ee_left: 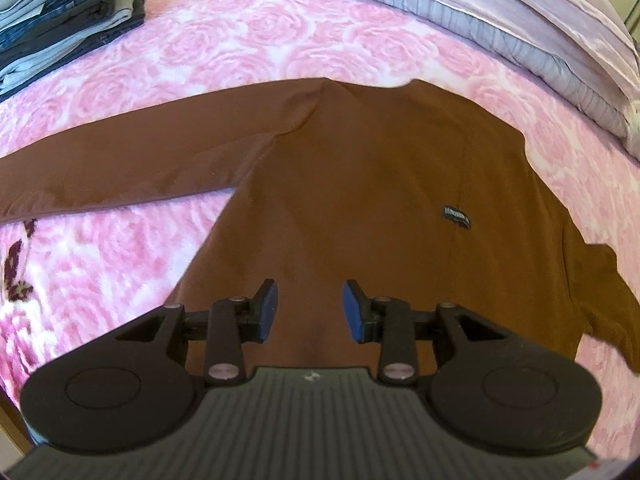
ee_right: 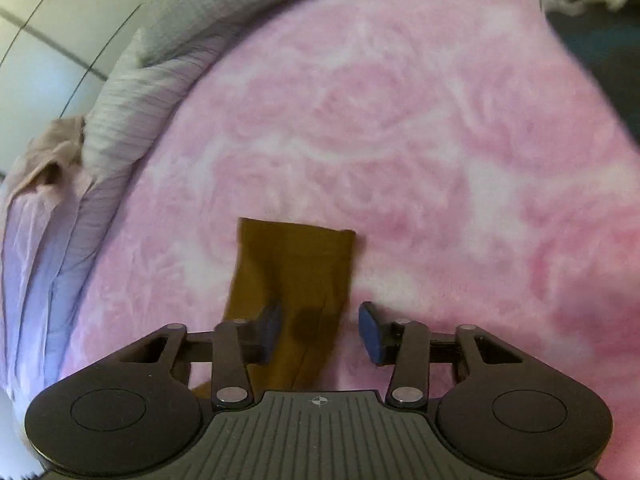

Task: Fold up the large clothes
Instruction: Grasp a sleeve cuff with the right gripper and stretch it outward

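Your left gripper (ee_left: 308,307) hangs above a brown long-sleeved shirt (ee_left: 360,184) spread flat on a bed covered by a pink rose-patterned blanket (ee_left: 248,36). Its jaws stand apart with nothing between the blue pads (ee_left: 269,307); only shirt fabric shows below them. One sleeve (ee_left: 120,164) stretches out to the left across the blanket. A small dark label (ee_left: 456,216) sits on the shirt's right half. Toward the right edge of this view the fabric bunches into a fold. A stack of folded jeans and other clothes (ee_left: 60,12) rests at the top left corner of the bed, well apart from the shirt. Lilac pillows (ee_left: 500,16) lie along the top right.

Your right gripper (ee_right: 320,330) is over the end of the other brown sleeve (ee_right: 294,268), which lies flat on the blanket (ee_right: 440,140). Its jaws are parted and released; the sleeve lies beneath the gap, unpinched, nearer the left pad (ee_right: 273,330). Lilac pillows (ee_right: 100,152) curve along the left.
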The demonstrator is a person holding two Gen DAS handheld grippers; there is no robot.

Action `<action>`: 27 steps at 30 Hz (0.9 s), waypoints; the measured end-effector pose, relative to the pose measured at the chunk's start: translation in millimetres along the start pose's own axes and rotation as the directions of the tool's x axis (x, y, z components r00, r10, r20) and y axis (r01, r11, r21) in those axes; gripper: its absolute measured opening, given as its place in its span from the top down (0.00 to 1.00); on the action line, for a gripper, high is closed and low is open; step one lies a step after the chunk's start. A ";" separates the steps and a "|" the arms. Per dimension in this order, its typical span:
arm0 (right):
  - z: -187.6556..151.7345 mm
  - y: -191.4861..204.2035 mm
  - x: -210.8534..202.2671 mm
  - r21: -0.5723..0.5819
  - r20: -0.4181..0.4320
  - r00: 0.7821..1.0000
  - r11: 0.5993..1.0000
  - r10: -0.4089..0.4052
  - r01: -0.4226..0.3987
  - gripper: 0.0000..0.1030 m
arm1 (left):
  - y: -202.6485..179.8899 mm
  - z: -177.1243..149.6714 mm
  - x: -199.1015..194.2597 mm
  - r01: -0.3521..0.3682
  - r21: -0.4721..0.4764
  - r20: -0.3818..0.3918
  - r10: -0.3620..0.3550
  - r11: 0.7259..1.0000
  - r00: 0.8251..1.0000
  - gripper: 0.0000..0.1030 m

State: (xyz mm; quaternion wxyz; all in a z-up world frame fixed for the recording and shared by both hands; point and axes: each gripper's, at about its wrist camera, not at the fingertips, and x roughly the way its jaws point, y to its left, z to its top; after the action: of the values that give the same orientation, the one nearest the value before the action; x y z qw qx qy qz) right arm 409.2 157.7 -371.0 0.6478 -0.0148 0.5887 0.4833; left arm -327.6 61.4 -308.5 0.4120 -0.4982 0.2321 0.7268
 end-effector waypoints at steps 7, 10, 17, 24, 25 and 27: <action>-16.8 -2.7 -45.0 -0.085 0.207 0.978 0.996 0.009 0.009 1.00 | -1.1 -5.6 -6.3 -0.015 0.011 0.006 0.015 1.000 1.000 0.70; -35.0 -31.8 -93.5 0.017 0.305 0.949 0.997 -0.079 0.077 1.00 | 3.3 -7.9 -9.1 -0.014 -0.003 0.009 0.014 1.000 1.000 0.70; -76.0 -85.8 -94.1 0.111 0.232 0.954 0.980 -0.189 0.167 1.00 | 9.5 -23.7 -0.8 0.006 -0.005 -0.029 -0.006 1.000 1.000 0.70; -76.4 -47.2 -107.4 0.062 0.273 0.878 0.918 -0.393 0.391 0.55 | 43.4 -39.3 -8.0 -0.029 0.029 -0.038 0.031 0.999 0.999 0.69; -84.9 -36.0 -115.0 0.039 0.299 0.858 0.904 -0.418 0.426 0.52 | 49.0 -39.8 -10.6 -0.036 0.037 -0.033 0.037 0.999 0.999 0.69; -107.6 -11.4 -122.4 -0.048 0.284 0.870 0.900 -0.403 0.433 0.52 | 61.8 -41.0 -16.2 -0.041 0.051 -0.018 0.042 0.998 0.999 0.69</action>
State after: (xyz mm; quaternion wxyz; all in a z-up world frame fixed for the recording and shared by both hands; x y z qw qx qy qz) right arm 355.6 13.9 -315.1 0.8085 -0.1122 0.4511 0.3609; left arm -354.3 -9.4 -314.4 0.4070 -0.4896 0.2644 0.7244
